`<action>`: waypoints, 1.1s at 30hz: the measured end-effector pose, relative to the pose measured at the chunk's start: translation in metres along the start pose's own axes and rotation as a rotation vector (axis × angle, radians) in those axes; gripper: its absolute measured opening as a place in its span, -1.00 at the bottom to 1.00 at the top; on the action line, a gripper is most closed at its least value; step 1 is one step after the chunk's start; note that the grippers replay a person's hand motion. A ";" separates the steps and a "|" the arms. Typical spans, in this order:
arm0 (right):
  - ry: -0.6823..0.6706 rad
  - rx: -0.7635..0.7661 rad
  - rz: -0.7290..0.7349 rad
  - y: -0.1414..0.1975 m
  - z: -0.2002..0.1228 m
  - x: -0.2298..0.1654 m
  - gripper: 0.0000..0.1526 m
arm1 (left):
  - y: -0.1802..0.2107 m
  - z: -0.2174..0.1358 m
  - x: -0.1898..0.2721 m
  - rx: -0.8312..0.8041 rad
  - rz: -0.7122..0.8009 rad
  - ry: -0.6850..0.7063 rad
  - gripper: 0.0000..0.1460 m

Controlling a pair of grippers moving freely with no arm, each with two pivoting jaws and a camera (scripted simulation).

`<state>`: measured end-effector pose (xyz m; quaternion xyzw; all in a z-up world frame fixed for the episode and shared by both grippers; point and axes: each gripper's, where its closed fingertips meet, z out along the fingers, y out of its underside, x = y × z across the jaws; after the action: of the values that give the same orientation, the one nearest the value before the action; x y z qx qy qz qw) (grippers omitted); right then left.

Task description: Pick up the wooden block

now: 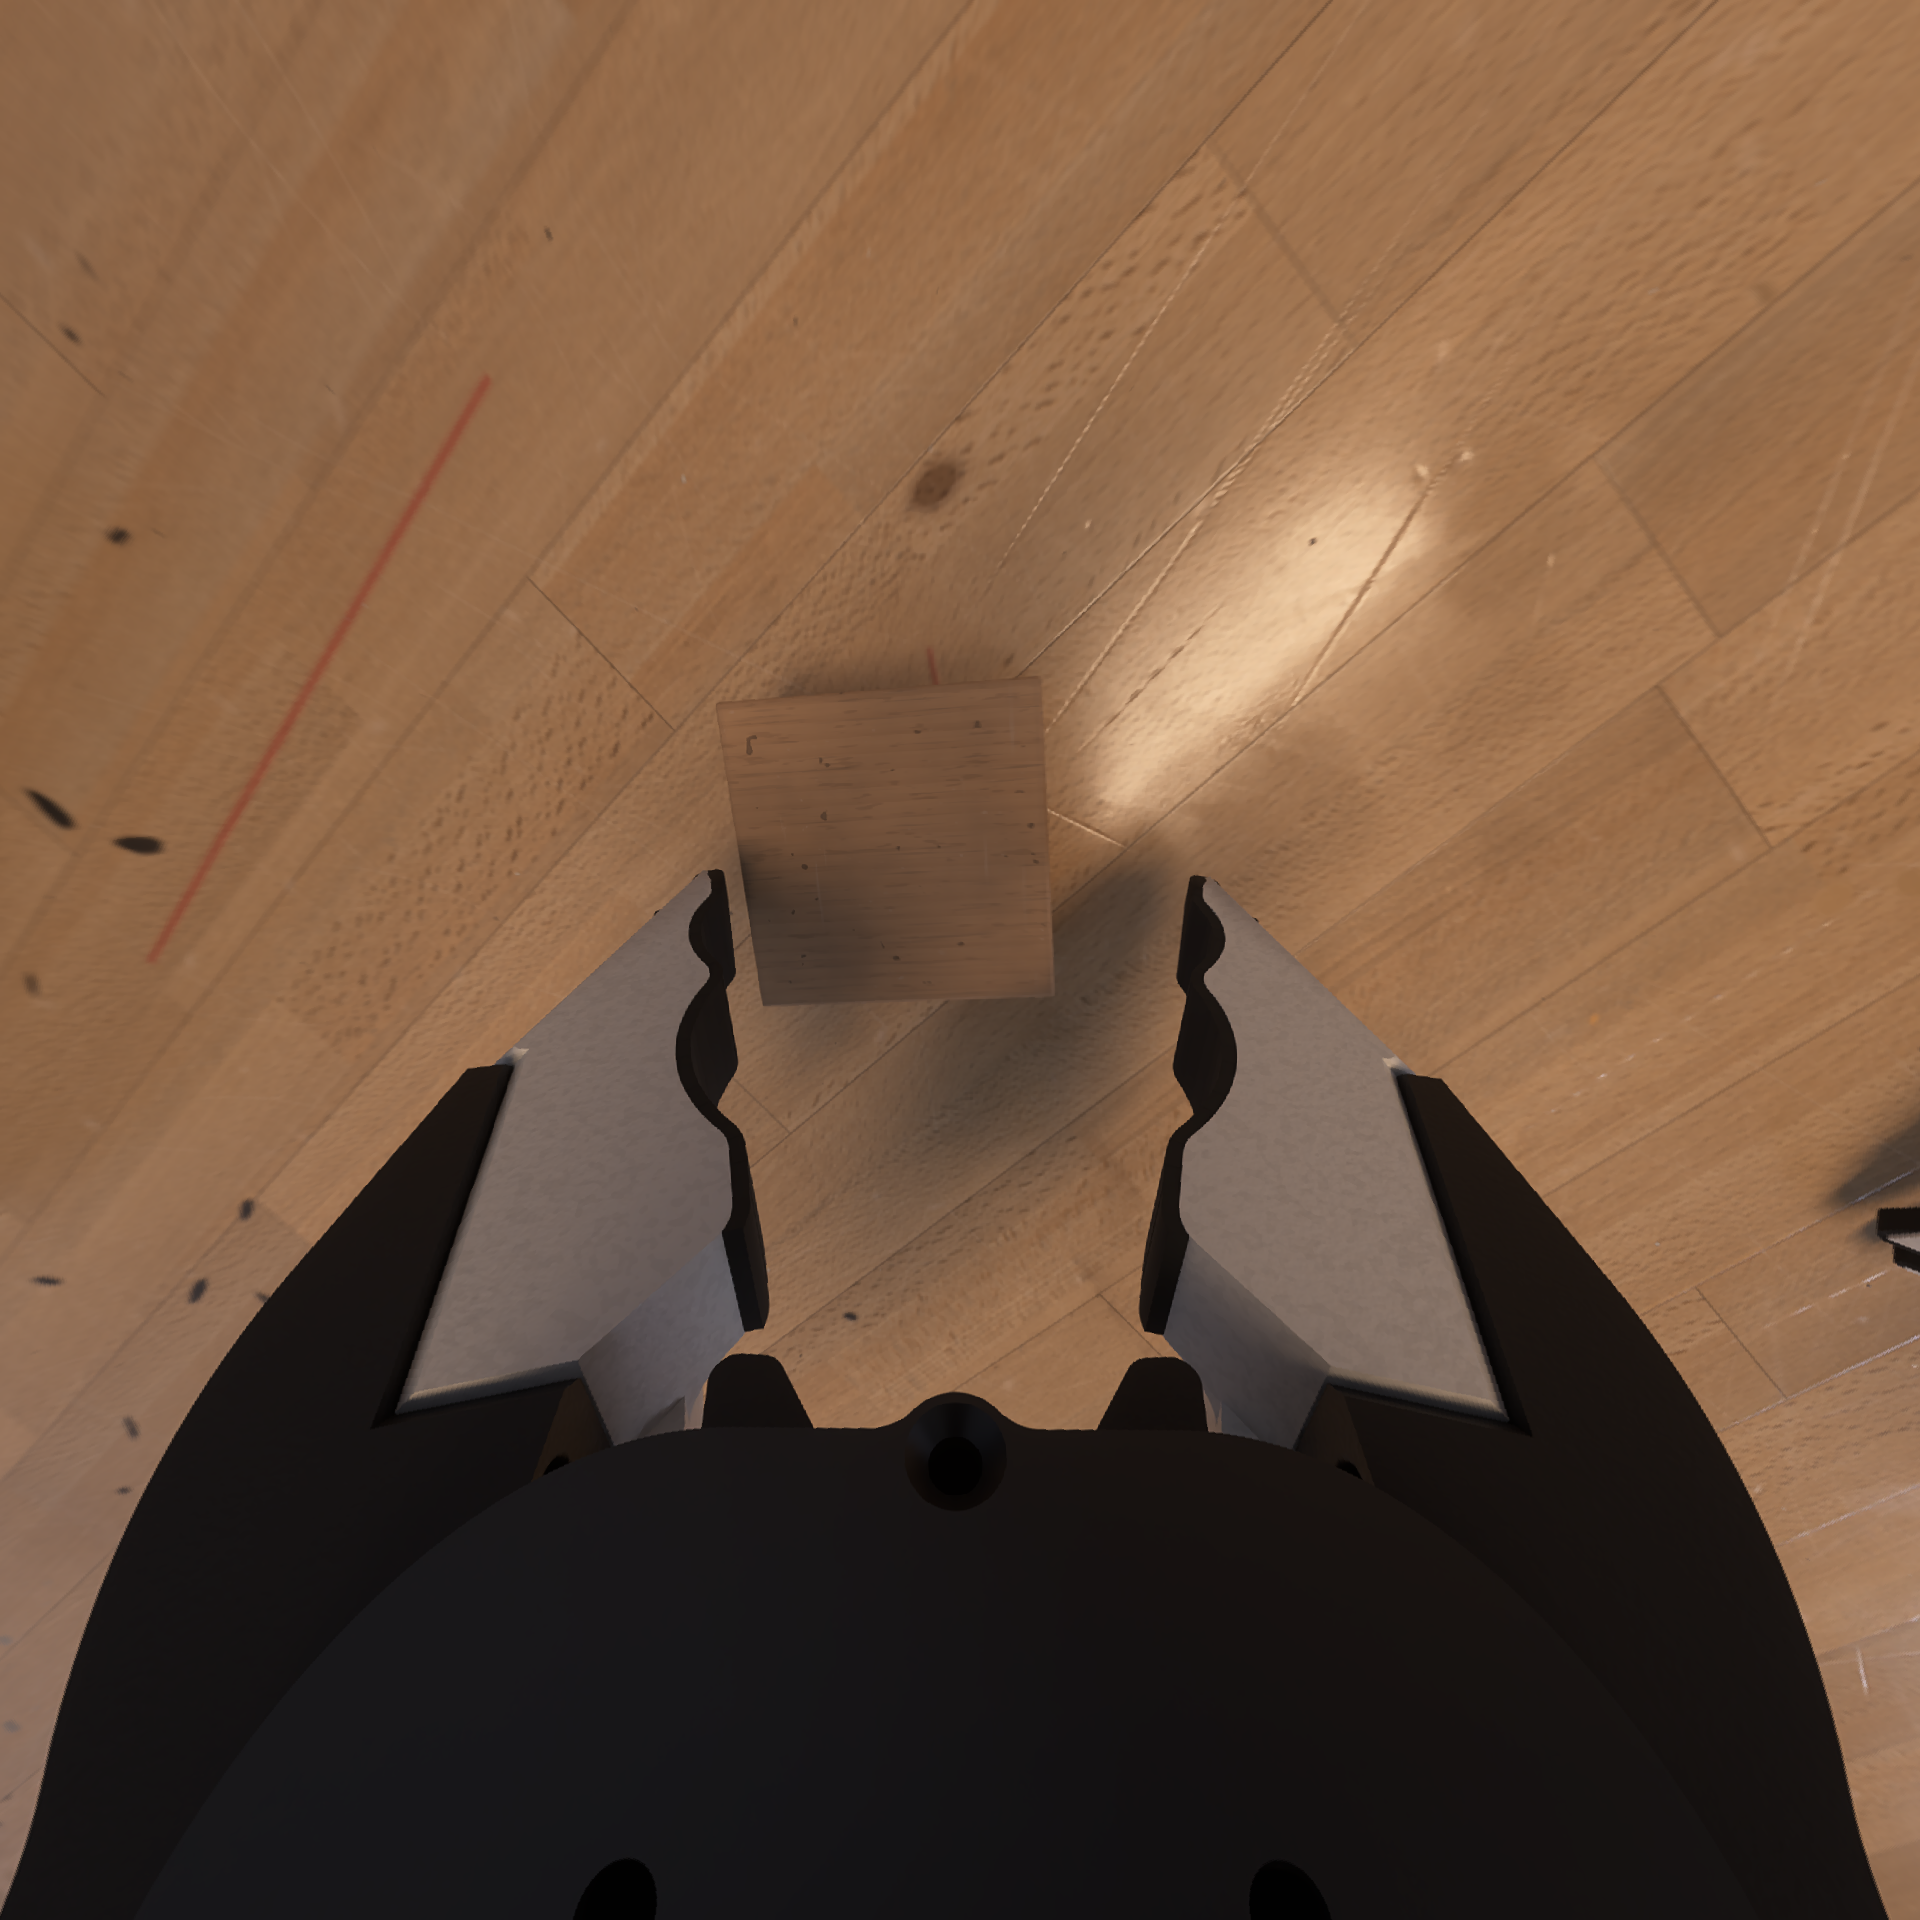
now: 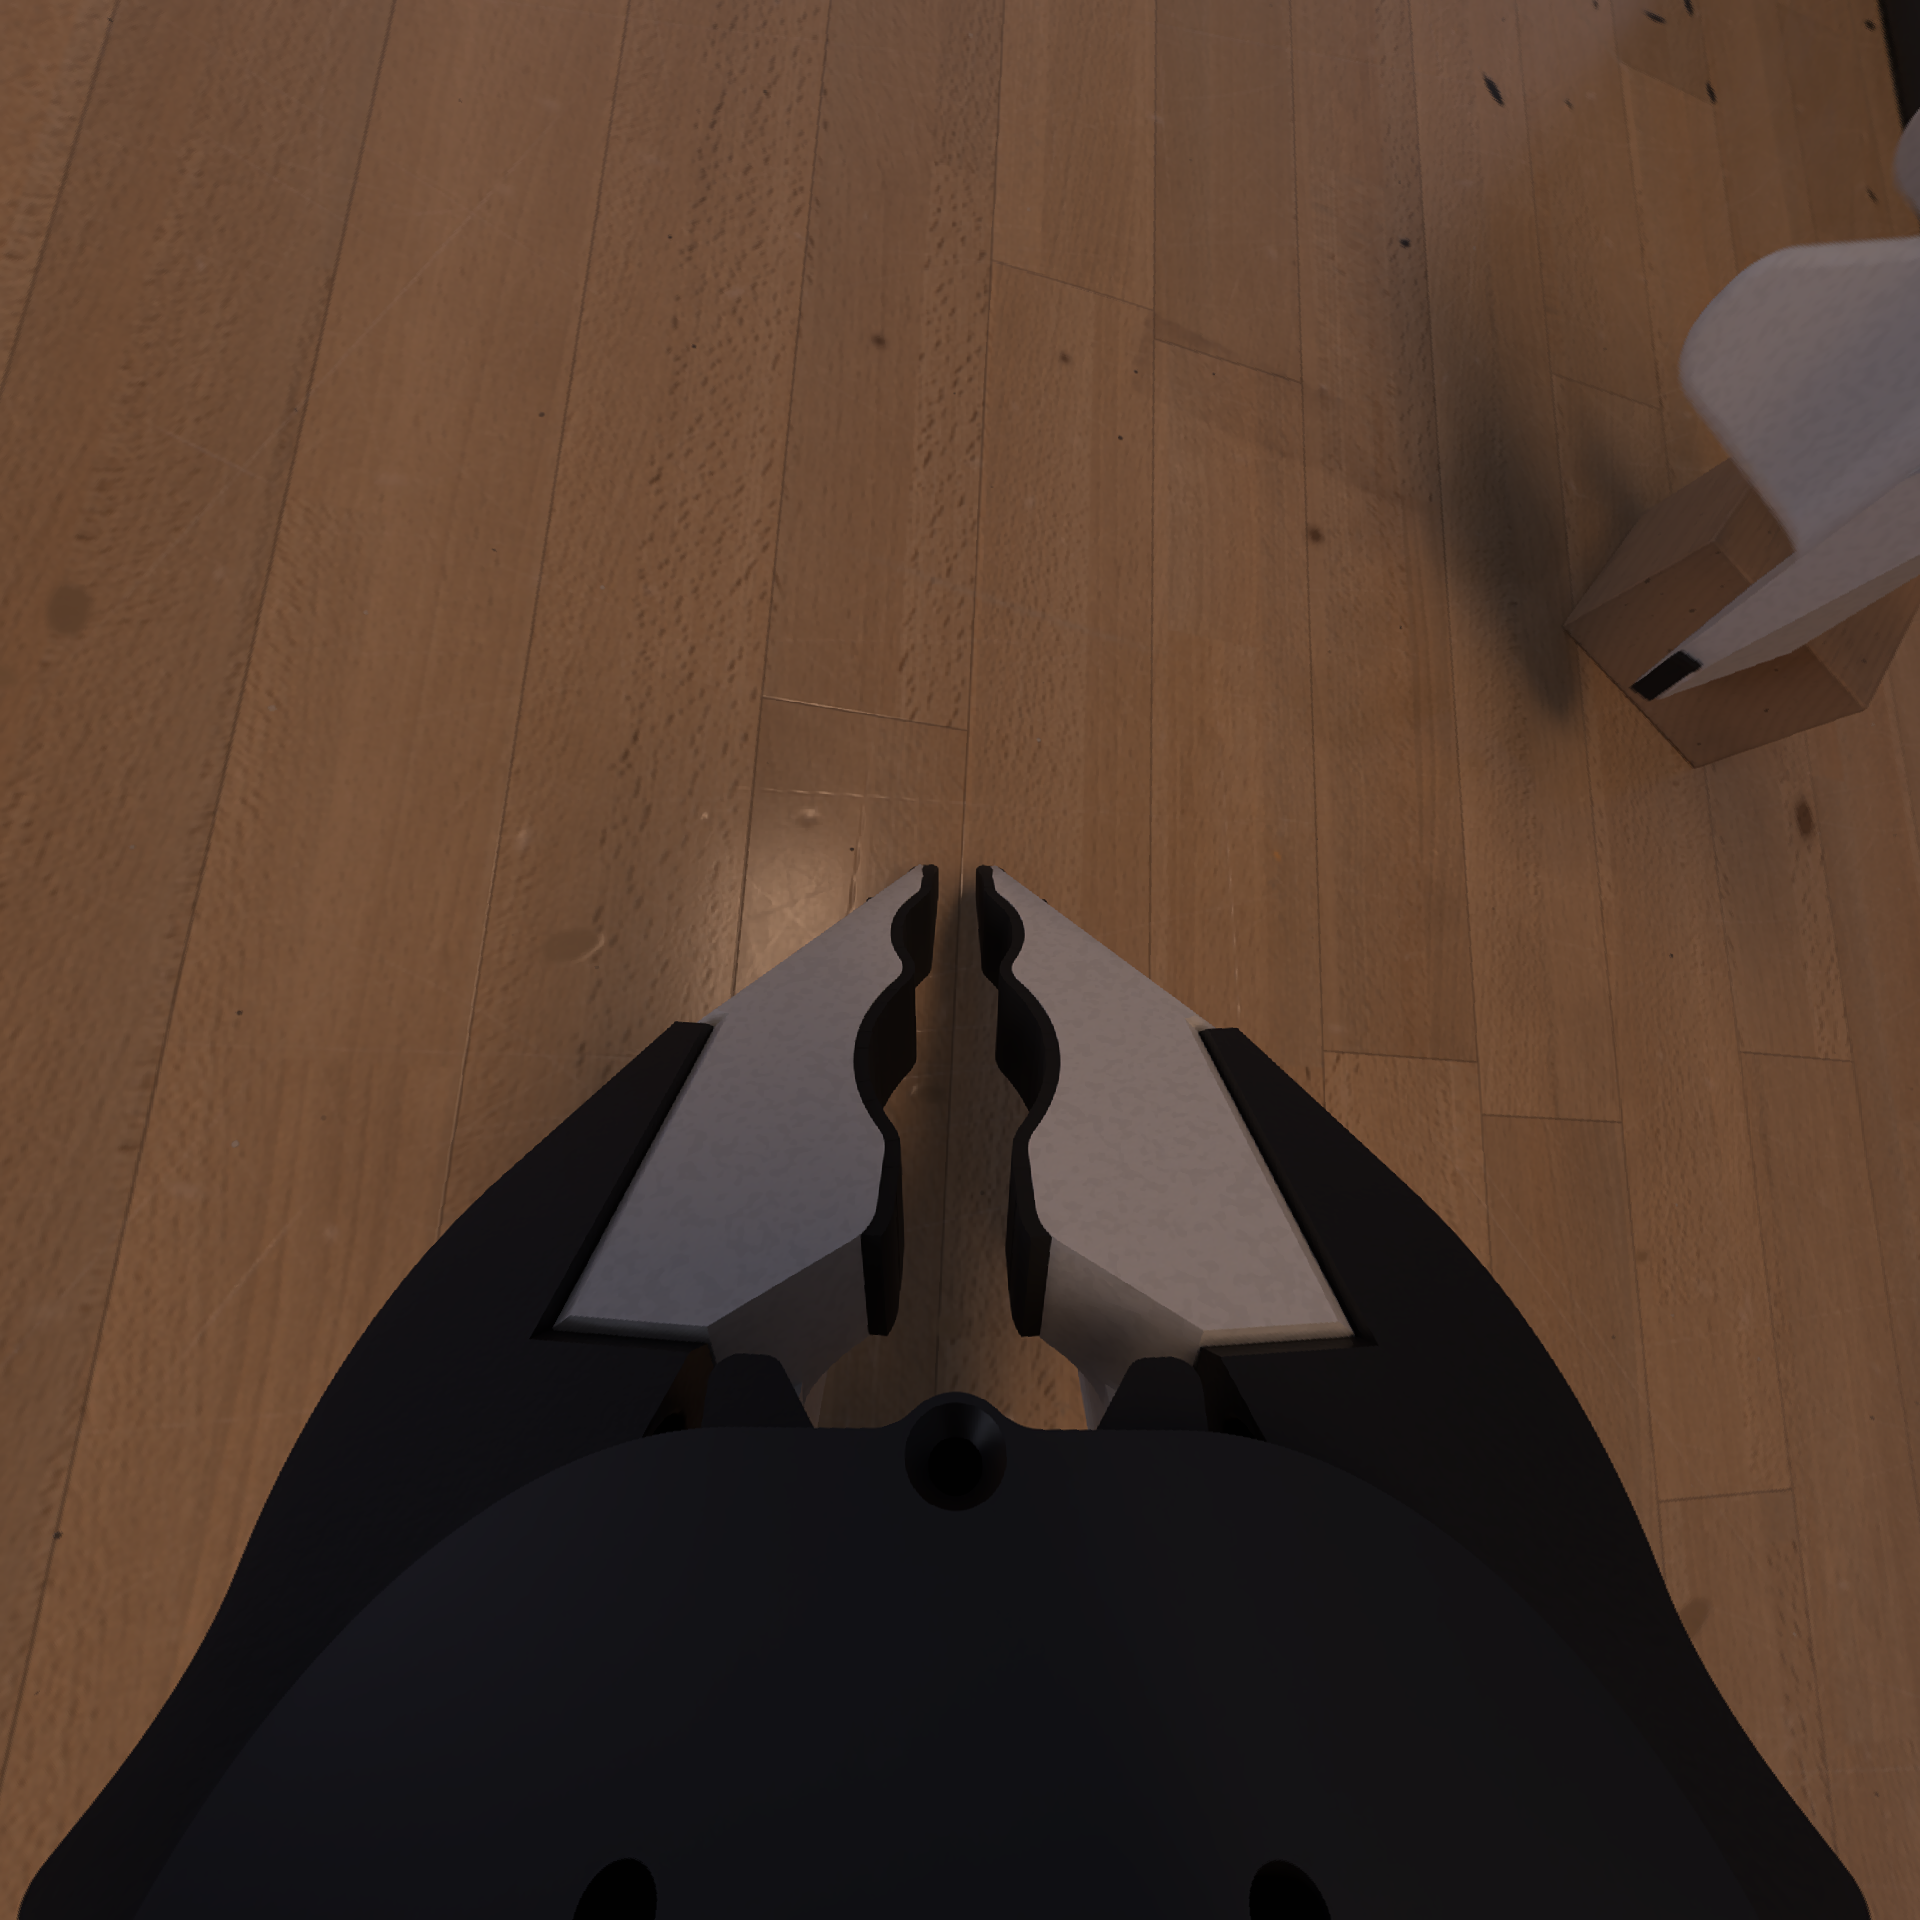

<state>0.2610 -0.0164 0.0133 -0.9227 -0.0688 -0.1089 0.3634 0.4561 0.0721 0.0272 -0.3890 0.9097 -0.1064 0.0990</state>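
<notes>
The wooden block [image 1: 888,842] is a pale cube standing on the wood table. In the left wrist view it sits just ahead of and between the fingertips of my left gripper [image 1: 956,883], which is open. The block is close to the left fingertip [image 1: 715,904] and clear of the right one. The right wrist view shows the same block [image 2: 1756,712] at the far right edge, with a white finger of the left gripper [image 2: 1766,613] down over it. My right gripper [image 2: 956,878] is shut and empty above bare table, well to the left of the block.
The plank table [image 1: 1351,312] fills both views. It has a thin red line [image 1: 322,665] at the left and small dark marks. A bit of the right gripper [image 1: 1901,1236] shows at the right edge of the left wrist view.
</notes>
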 end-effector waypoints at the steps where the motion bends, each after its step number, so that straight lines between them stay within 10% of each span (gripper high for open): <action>1: -0.003 0.002 0.000 0.000 0.000 0.000 -0.91 | 0.002 0.005 -0.001 -0.017 -0.013 0.015 0.18; 12: -0.015 0.013 0.006 0.000 -0.003 -0.002 -0.87 | -0.005 0.014 -0.011 0.140 -0.079 0.024 -0.10; 23: -0.021 0.012 0.017 0.000 -0.002 -0.001 -0.80 | -0.062 -0.083 0.025 0.743 0.149 -0.018 -0.10; 33: -0.032 0.019 0.025 0.000 -0.001 -0.002 -0.77 | -0.072 -0.105 0.054 0.784 0.301 -0.070 -0.10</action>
<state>0.2590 -0.0173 0.0140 -0.9217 -0.0640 -0.0889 0.3722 0.4413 -0.0030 0.1416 -0.1880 0.8432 -0.4155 0.2846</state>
